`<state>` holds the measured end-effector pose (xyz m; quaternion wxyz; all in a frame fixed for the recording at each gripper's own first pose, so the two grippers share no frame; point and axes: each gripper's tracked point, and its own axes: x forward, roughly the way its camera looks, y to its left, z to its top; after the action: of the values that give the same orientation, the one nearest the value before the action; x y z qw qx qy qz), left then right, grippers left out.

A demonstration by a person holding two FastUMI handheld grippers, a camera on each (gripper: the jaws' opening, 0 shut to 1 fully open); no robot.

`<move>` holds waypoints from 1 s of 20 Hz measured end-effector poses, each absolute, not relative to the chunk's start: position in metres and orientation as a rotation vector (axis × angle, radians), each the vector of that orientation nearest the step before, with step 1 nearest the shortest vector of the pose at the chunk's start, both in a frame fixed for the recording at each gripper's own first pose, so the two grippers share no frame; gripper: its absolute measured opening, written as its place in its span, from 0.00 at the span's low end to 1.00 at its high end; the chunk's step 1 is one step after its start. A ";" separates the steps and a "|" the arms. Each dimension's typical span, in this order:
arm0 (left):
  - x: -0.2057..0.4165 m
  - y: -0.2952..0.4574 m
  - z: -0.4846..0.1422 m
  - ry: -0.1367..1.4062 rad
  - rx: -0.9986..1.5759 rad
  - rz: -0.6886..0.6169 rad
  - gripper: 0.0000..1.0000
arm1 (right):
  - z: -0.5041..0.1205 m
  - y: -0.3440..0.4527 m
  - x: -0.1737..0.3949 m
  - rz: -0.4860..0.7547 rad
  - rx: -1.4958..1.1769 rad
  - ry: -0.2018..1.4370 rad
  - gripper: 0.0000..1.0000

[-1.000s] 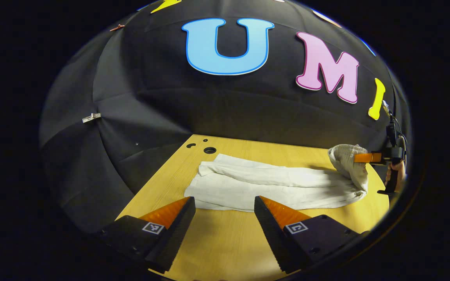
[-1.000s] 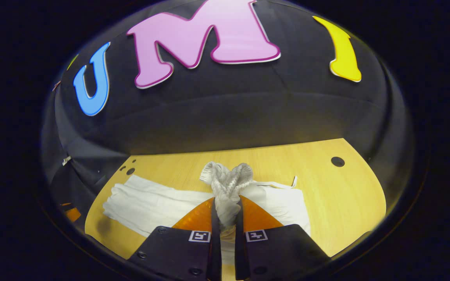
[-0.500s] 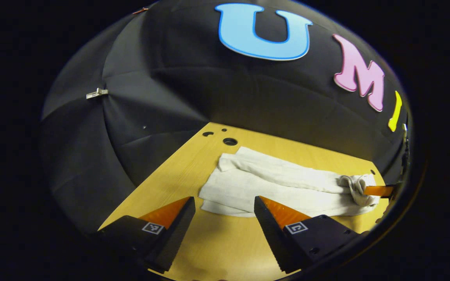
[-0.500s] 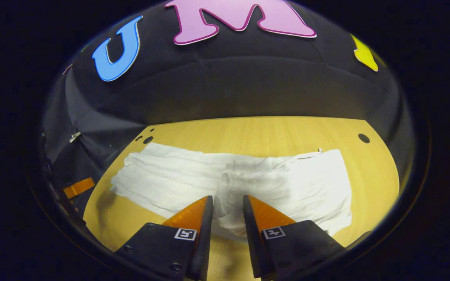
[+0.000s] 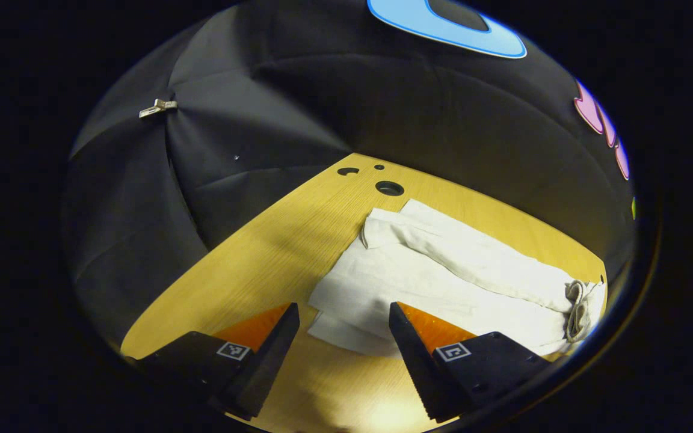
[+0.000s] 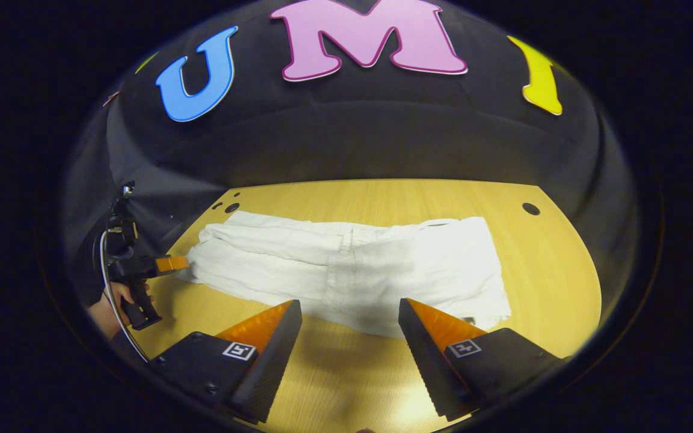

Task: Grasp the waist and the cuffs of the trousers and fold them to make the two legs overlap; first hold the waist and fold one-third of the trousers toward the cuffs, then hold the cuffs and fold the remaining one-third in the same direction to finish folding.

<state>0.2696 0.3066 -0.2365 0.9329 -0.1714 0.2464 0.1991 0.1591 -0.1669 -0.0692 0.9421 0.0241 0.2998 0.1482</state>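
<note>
I see a light wood tabletop (image 6: 382,201) with dark round holes near its far corners: a few at the far left (image 6: 231,207), one at the far right (image 6: 530,208). The white trousers (image 6: 346,264) lie flat on it, stretched from the left edge toward the right, one end folded back over the middle. In the left gripper view the trousers (image 5: 443,276) run away from the near edge toward the holes (image 5: 389,188).
</note>
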 end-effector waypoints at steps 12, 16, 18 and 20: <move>0.293 0.287 -0.250 0.578 -0.214 0.328 0.88 | -0.096 -0.200 0.031 0.241 0.063 0.755 0.99; 0.298 0.275 -0.249 0.600 -0.185 0.303 0.60 | -0.087 -0.194 0.021 0.258 0.061 0.747 0.99; 0.294 0.267 -0.249 0.626 -0.153 0.277 0.36 | -0.082 -0.202 0.024 0.249 0.033 0.731 0.99; 0.294 0.262 -0.247 0.630 -0.169 0.264 0.21 | -0.075 -0.212 0.029 0.233 0.024 0.718 0.99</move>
<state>0.2940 0.2617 -0.2471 0.9387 -0.0827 0.3087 0.1293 0.0293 -0.2116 -0.0745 0.9296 0.0115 0.3503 0.1138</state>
